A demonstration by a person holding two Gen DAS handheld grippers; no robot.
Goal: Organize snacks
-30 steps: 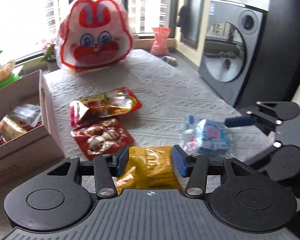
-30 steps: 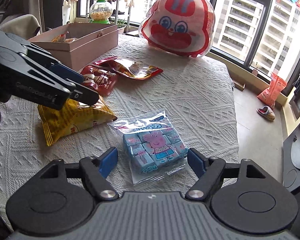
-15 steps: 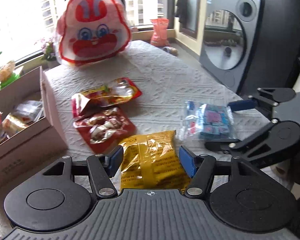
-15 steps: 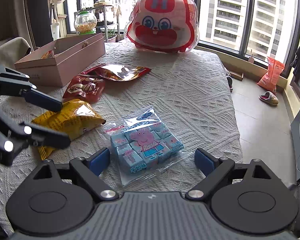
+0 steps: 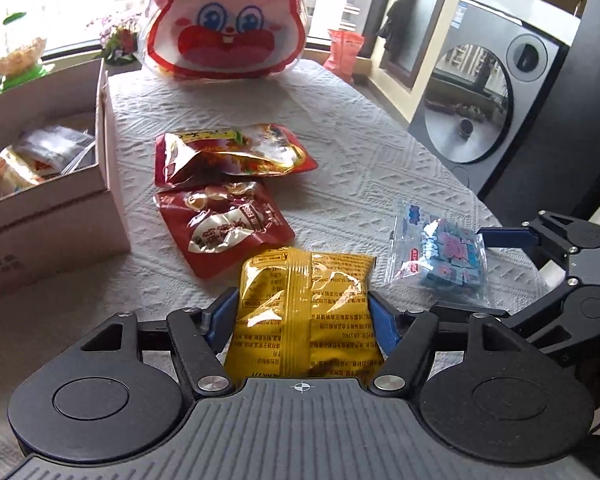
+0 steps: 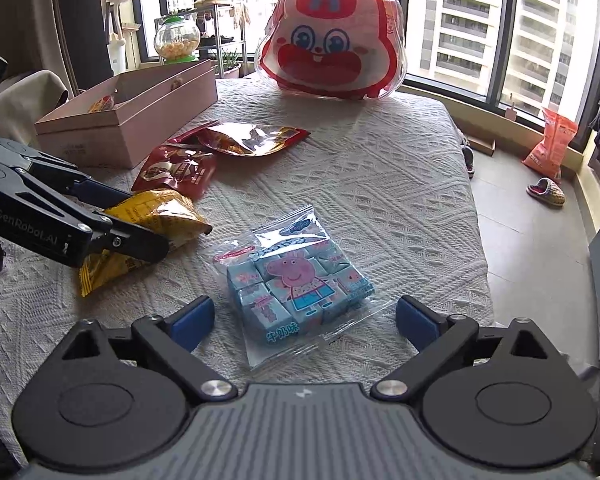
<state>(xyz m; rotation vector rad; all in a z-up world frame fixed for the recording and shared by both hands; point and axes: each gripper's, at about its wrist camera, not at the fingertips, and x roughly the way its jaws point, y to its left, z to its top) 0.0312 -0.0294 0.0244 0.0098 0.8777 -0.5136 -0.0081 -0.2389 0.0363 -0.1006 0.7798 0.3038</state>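
Note:
A yellow snack bag lies on the white cloth between the fingers of my left gripper; the blue pads touch its sides, gripping it. It also shows in the right wrist view. A clear bag of blue Peppa Pig candies lies between the open fingers of my right gripper, apart from the pads. It also shows in the left wrist view. Two red snack pouches lie farther back.
A pink cardboard box holding several snacks stands on the left; it also shows in the right wrist view. A big rabbit-face bag stands at the table's far end. The table edge drops off at the right.
My left gripper moved forward over the yellow bag and its fingers now flank and press it. My right gripper opened wider around the candy bag.

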